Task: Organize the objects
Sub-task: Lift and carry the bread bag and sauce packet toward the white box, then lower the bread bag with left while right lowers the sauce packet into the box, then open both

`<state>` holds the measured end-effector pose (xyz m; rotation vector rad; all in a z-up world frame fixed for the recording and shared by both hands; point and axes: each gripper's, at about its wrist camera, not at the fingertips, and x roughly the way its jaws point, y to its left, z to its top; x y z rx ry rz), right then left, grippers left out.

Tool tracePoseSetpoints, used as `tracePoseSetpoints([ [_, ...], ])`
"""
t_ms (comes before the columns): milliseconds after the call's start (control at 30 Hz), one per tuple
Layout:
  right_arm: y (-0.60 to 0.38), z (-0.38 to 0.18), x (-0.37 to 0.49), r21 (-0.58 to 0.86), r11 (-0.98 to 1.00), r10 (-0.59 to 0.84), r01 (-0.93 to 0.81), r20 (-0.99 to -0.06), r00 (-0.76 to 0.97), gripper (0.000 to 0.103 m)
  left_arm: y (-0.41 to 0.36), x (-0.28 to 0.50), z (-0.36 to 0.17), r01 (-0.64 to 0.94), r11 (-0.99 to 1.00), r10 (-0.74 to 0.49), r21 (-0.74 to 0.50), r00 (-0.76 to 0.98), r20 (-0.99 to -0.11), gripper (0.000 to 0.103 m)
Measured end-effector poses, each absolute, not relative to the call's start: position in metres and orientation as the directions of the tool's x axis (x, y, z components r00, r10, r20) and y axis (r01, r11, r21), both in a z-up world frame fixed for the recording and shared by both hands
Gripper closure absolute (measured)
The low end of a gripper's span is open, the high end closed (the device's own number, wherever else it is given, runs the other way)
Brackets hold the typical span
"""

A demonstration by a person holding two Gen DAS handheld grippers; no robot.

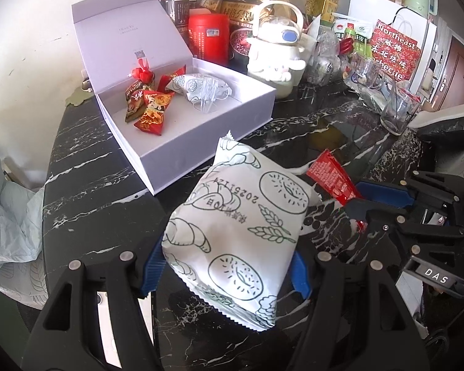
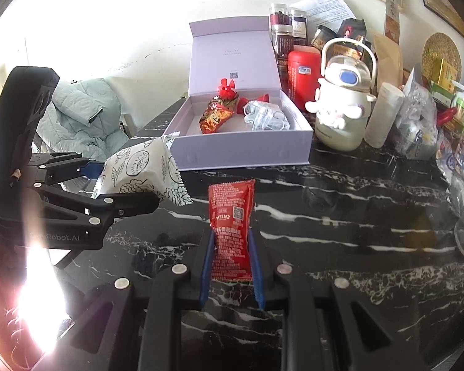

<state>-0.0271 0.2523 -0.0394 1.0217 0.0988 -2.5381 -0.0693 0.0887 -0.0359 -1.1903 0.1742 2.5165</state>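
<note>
1. Black marble-patterned countertop (image 2: 340,216) with white veining runs up to a pale wall; its far edge is crowded with goods.
2. Lavender gift box (image 1: 182,142) stands open on the counter, its lid tilted back toward the wall. Inside lie several red and gold wrapped candies (image 1: 148,105) on the left and a white printed packet (image 1: 198,88) with a clear plastic item to their right.
3. Left gripper (image 1: 225,273) is clenched on a white bread packet (image 1: 232,222) printed with croissant, bagel and wheat outlines. Blue pads press both sides of the packet's near end. In the right wrist view the packet shows clear of the counter, just short of the box's front left corner.
4. Right gripper (image 2: 230,266) is clamped on a red Heinz sauce sachet (image 2: 232,225). The sachet stands upright between the blue pads, its top edge free, near the box's front wall but apart from it.
5. Behind the box stand dark jars (image 2: 283,29) and a red canister (image 2: 303,74). A white cartoon-dog water bottle (image 2: 340,114) with a loop handle sits just right of the box.
6. Bagged items and clear glassware (image 1: 396,111) occupy the counter's right end.
7. Pale blue quilted jacket (image 2: 77,117) lies over a seat beyond the counter's left end.
</note>
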Motion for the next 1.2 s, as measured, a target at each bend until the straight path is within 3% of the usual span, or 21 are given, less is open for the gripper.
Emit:
tracePoseSetpoints([
  [1200, 0.227, 0.01, -0.087, 0.051, -0.876, -0.409, 0.479, -0.607, -0.682, 0.081, 0.069, -0.122, 0.008, -0.337, -0.941, 0.243, -0.008, -0.662, -0.709, 0.038],
])
